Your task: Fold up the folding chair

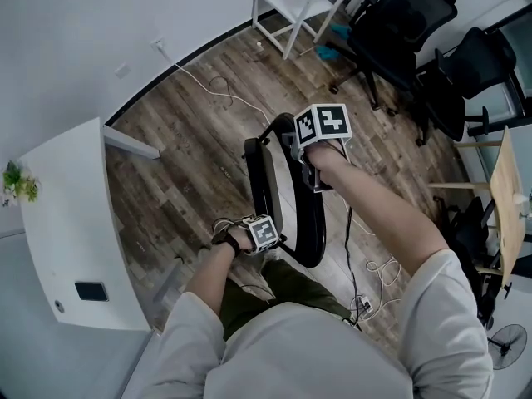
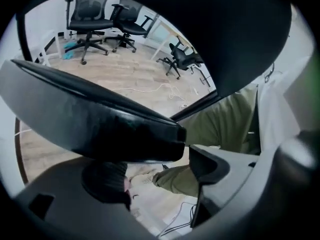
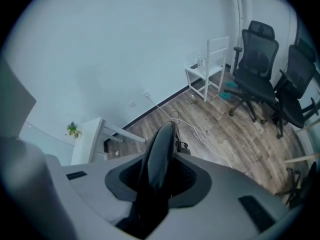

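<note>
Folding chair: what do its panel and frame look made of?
Folding chair panel: likely black vinyl or moulded plastic, semi-gloss; soft highlights run along its rounded edge. Frame: probably black-painted metal tube, judging by its thin, smoothly bent loop.

Right claw grips chair edge.

The floor under me is grey-brown wood plank. On it stand a white rectangular table by the wall on my left, a white slatted stand farther off, and two black mesh office chairs – a teal thing lies by the nearer one's base. A thin white cable trails across the planks. Whether the black folding chair touches the floor I cannot tell.
</note>
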A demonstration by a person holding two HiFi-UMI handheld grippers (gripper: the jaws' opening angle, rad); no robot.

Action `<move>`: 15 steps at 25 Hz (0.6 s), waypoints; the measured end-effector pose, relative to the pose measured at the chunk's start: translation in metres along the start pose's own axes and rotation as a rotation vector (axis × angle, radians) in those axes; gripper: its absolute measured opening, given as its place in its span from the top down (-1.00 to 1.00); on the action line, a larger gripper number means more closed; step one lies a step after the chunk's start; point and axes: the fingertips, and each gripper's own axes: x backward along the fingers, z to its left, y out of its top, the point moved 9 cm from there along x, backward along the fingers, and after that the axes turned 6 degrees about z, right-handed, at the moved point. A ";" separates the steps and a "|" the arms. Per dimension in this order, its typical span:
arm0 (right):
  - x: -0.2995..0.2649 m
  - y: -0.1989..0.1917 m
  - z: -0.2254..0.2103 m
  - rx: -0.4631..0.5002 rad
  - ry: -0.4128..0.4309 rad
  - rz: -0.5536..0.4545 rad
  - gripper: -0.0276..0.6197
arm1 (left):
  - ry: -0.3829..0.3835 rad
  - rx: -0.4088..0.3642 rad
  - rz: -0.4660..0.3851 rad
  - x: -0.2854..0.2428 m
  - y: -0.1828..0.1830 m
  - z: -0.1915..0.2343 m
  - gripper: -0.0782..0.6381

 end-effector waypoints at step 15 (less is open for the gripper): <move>0.005 -0.001 -0.006 -0.038 0.035 -0.019 0.50 | -0.003 -0.193 0.042 0.003 0.041 -0.008 -0.28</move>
